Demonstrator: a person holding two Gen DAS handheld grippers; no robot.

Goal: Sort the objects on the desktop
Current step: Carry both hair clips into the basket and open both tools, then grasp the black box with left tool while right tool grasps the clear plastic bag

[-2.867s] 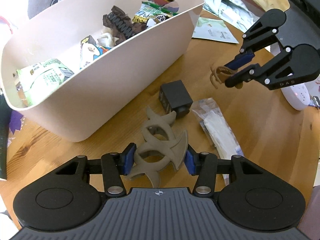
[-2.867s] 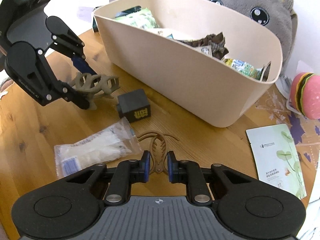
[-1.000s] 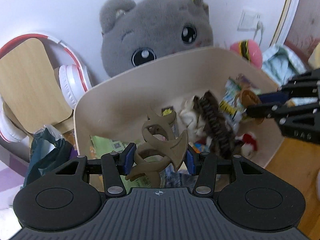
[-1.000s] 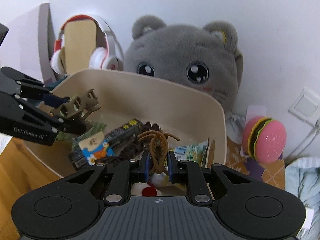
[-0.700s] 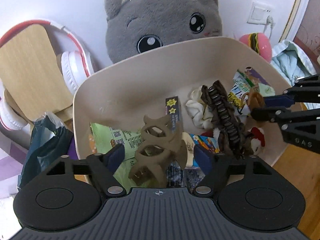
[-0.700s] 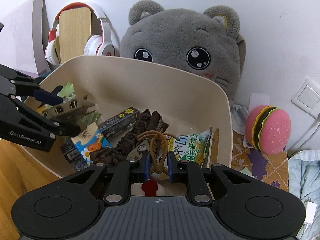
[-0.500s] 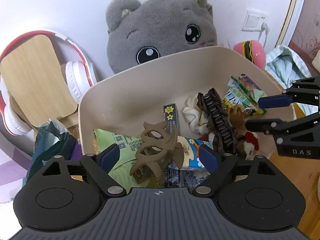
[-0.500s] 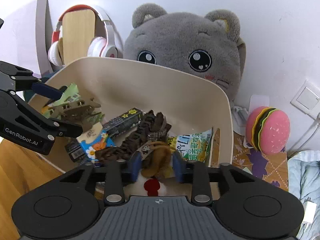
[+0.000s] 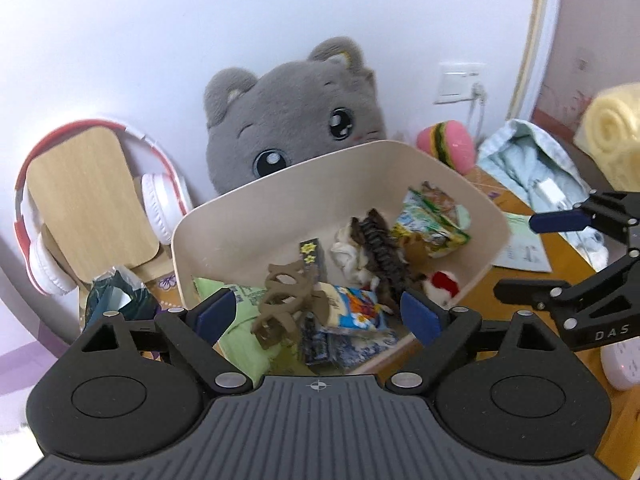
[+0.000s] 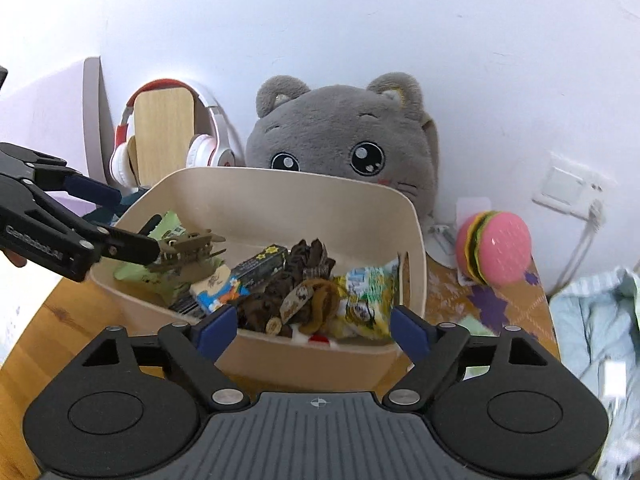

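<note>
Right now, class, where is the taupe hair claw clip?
The taupe hair claw clip lies in the beige bin, at its left end on a green packet, between the open left gripper and its view's centre.

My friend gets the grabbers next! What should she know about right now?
Left gripper: open, empty, above the beige bin.
Right gripper: open, empty, at the bin's near wall.
Taupe hair claw clip: lying in the bin on the snack packets.
Small brown hair clip: in the bin beside the dark brown claw clip.
Done: both clips are in the bin.
Left: the table in front of the bin is out of view, so look back there for anything unsorted.
</note>
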